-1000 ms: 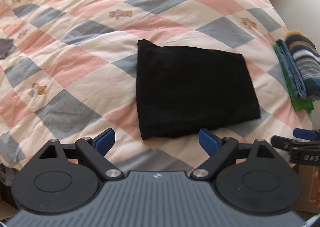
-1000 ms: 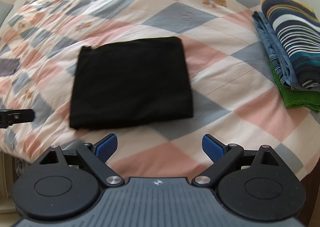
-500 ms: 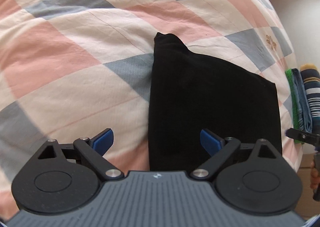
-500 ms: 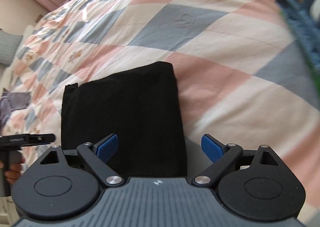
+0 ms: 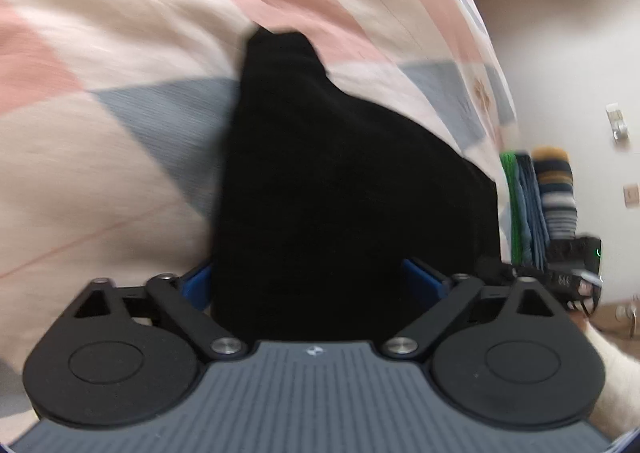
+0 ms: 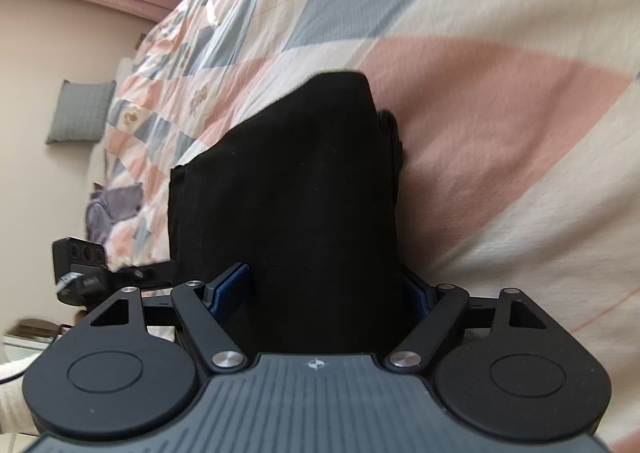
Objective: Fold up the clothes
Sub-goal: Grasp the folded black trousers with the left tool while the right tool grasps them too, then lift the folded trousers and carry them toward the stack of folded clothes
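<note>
The folded black cloth garment (image 5: 344,189) lies on the pink, grey and cream checked quilt (image 5: 100,125) of the bed, its near edge sitting between the spread-wide fingers of both the left gripper (image 5: 308,277) and the right gripper (image 6: 320,285); neither has closed on it. If they pinch only the top layer, I reckon the fold could spill open. The stack of folded clothes (image 5: 536,205) sits at three o'clock.

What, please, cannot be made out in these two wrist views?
- Left view: left tool's pads, half hidden by the black garment; contact unclear.
- Right view: right tool's right pad, mostly behind the garment.
- Left view: quilt pattern, motion-blurred.
- Left view: folded stack, cut off by the right tool's body.
</note>
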`<state>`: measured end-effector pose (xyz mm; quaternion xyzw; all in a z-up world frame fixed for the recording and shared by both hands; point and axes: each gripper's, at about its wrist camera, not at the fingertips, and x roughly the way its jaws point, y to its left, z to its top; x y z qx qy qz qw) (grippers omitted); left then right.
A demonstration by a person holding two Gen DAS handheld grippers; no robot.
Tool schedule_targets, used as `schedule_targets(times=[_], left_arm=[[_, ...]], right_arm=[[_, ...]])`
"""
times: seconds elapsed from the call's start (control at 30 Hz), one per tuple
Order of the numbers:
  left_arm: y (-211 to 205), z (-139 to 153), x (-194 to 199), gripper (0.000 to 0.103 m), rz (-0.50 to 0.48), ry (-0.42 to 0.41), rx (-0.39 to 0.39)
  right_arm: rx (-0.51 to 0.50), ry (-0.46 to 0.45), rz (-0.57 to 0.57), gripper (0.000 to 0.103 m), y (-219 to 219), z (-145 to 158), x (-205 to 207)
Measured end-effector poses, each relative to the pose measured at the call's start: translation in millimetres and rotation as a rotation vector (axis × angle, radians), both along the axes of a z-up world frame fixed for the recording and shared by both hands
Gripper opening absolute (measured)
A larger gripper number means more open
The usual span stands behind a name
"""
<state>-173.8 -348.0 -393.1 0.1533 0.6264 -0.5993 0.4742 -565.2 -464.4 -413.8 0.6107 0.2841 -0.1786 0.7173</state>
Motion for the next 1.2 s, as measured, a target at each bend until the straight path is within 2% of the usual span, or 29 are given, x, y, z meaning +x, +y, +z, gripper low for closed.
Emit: schedule_targets(times=[0.03, 0.07, 0.13, 0.17, 0.2, 0.27, 0.37, 0.5, 0.6, 0.73, 0.93, 1.07, 1.2], left_arm=[[-3, -1, -6, 0.091, -0.021, -0.02, -0.005], [-5, -1, -8, 0.087, -0.029, -0.029, -0.01], [-7, 2, -7, 0.071, -0.006, -0.022, -0.004], [-7, 7, -6, 0.055, 0.003, -0.022, -0.008], [-8, 12, -6, 0.048, 0.005, -0.029, -0.013], [-11, 26, -13, 0.044, -0.038, -0.085, -0.024], [-25, 48, -21, 0.039, -0.096, -0.134, -0.046], [-59, 91, -35, 0.036, -0.191, -0.139, -0.125], [-101, 132, -66, 0.036, -0.319, -0.14, -0.209], [-173, 184, -138, 0.036, -0.539, -0.125, -0.33], [-279, 247, -285, 0.035, -0.823, -0.041, -0.509], [-332, 268, -382, 0.035, -0.969, -0.007, -0.565], [-364, 258, -460, 0.035, -1.07, -0.03, -0.57]], right_arm=[[0.022, -0.021, -0.006, 0.068, -1, -4, 0], [0.032, -0.035, -0.009, 0.063, -1, -5, 1], [0.041, -0.059, -0.027, 0.053, 2, -3, -2], [0.045, -0.071, -0.045, 0.047, 4, -1, -5], [0.048, -0.083, -0.068, 0.041, 8, 3, -9], [0.049, -0.101, -0.114, 0.036, 18, 11, -16], [0.044, -0.11, -0.178, 0.034, 33, 27, -26], [0.04, -0.186, -0.355, 0.034, 57, 55, -59], [-0.002, -0.221, -0.512, 0.033, 74, 86, -91], [-0.081, -0.253, -0.779, 0.033, 94, 128, -141], [-0.206, -0.297, -1.163, 0.033, 104, 170, -219], [-0.235, -0.322, -1.332, 0.033, 94, 172, -264], [-0.214, -0.324, -1.437, 0.033, 76, 150, -299]])
